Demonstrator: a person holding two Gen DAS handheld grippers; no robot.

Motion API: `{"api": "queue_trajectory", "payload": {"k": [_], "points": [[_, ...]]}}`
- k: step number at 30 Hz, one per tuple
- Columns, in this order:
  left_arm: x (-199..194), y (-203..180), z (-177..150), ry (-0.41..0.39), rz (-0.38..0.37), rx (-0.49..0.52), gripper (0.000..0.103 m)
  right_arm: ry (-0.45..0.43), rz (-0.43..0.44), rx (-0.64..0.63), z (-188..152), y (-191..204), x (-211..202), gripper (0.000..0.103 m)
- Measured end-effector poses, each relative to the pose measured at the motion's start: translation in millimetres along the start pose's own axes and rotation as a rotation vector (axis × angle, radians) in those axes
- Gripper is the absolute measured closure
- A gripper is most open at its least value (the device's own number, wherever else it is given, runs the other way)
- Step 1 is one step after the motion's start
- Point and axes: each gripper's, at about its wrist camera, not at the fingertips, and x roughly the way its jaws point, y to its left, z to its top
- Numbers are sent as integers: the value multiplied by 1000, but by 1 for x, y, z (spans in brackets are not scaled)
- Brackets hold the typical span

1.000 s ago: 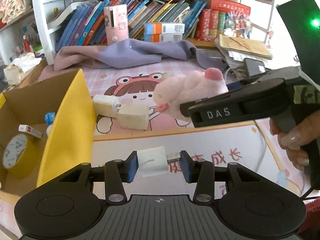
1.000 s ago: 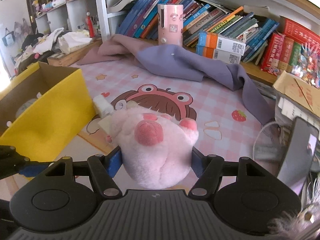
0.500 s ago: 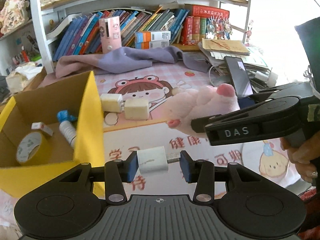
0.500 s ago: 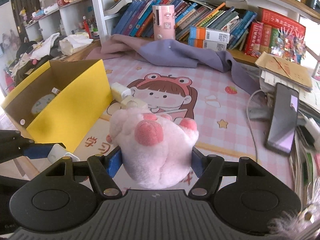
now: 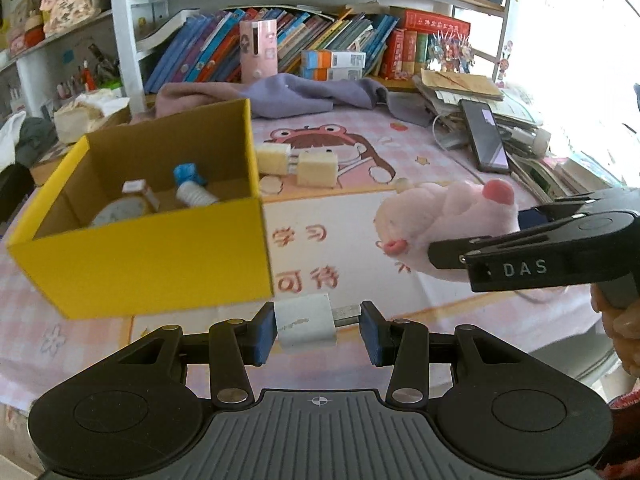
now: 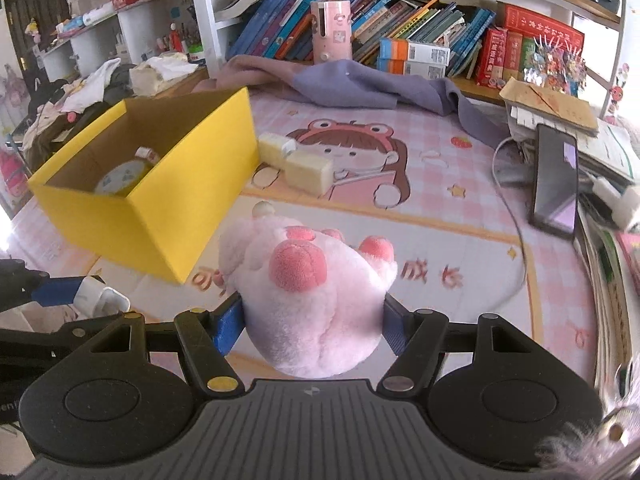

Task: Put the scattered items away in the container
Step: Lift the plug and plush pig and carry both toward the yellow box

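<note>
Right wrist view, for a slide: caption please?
Right gripper holds a pink plush toy beside the open yellow box.

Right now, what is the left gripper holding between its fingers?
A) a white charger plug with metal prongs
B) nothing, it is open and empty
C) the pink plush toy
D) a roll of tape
A: in the left wrist view the left gripper holds a white charger plug, prongs toward one finger, while the pink plush toy sits in the right gripper.
</note>
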Motion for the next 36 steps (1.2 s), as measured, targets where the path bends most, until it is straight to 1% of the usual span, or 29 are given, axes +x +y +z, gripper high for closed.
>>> {"api": "queue_trajectory", "payload": {"k": [7,14,19,27,36], "points": [[-25,18,-27,-9,-7,11,61,2,-20,23,-28,31,-21,36],[-48,35,-49,-9,20,18,61,9,-8,7,-47,67,-34,36],[-60,49,-62,-8,49,-12,61,19,16,-29,-52,90,-37,36],[-74,70,-75,-21,81,-66,61,25,70,-119,-55,127,-39,36],[-82,82,-79,-38,94,-80,61,18,93,-161,-56,146,-41,36]]}}
